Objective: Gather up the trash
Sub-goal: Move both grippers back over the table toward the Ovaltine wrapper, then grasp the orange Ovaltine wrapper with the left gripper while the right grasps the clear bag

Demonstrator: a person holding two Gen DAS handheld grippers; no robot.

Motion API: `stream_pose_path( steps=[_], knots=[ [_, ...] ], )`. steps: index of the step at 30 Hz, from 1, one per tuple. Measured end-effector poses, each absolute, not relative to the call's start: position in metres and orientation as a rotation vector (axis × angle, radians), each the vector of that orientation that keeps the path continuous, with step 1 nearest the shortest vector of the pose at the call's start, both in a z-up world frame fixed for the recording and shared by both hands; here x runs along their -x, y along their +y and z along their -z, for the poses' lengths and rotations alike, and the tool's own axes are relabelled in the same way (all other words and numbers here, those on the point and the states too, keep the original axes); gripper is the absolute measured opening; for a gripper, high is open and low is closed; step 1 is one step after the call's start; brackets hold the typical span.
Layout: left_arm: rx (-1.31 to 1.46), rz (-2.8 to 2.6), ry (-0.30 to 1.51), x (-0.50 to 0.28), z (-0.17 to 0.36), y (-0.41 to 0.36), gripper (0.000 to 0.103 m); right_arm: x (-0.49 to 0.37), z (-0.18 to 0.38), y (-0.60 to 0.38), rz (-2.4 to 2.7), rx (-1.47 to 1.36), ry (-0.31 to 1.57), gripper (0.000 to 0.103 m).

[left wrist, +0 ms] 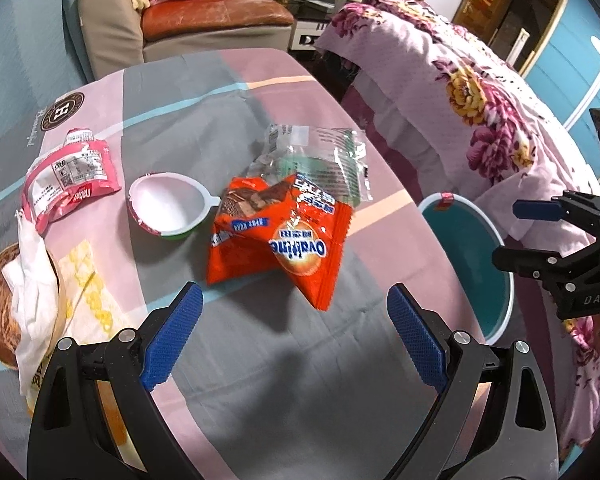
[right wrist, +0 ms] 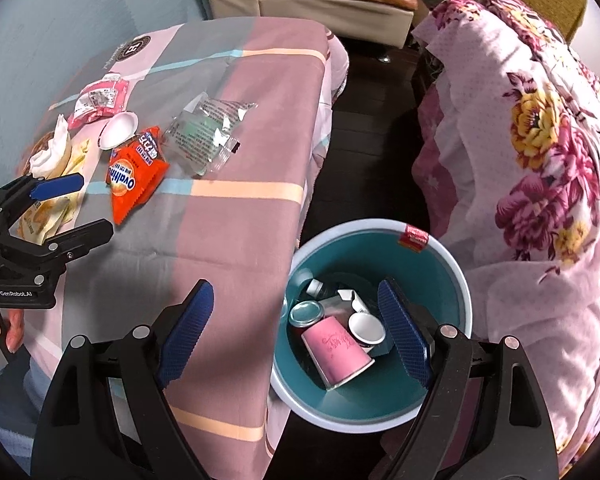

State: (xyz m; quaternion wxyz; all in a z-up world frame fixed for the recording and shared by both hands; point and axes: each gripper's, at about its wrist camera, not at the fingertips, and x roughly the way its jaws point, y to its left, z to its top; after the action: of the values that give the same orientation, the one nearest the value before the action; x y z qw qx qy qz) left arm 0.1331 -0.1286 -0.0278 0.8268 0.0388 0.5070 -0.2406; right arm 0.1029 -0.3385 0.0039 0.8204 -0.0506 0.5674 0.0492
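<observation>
An orange Ovaltine wrapper (left wrist: 276, 236) (right wrist: 134, 174) lies crumpled in the middle of the cloth-covered table (left wrist: 284, 380). A clear plastic wrapper (left wrist: 320, 156) (right wrist: 204, 136) lies just behind it. To their left are a white cup lid (left wrist: 166, 206) (right wrist: 118, 130), a pink pouch (left wrist: 70, 178) (right wrist: 100, 100) and a crumpled white tissue (left wrist: 32, 280) on a printed paper bag. My left gripper (left wrist: 294, 332) hangs open just short of the orange wrapper. My right gripper (right wrist: 296, 332) is open above the table's edge and the teal bin (right wrist: 432, 276) (left wrist: 468, 256), which holds cups and a can.
A bed with a pink flowered cover (right wrist: 540, 184) stands right of the bin, with dark floor (right wrist: 372, 140) between. An armchair with a brown seat (left wrist: 216, 16) is behind the table. A hand (right wrist: 0, 328) holds the left gripper's handle at the left edge.
</observation>
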Motion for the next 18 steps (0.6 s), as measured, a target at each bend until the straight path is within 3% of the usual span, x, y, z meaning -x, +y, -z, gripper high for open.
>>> stream_pose_path(
  steps=[18],
  knots=[
    [-0.110, 0.510, 1.099, -0.166, 0.043, -0.141, 0.094, -0.133, 0.006, -0.339, -0.131, 0.112, 1.236, 0.080]
  ],
)
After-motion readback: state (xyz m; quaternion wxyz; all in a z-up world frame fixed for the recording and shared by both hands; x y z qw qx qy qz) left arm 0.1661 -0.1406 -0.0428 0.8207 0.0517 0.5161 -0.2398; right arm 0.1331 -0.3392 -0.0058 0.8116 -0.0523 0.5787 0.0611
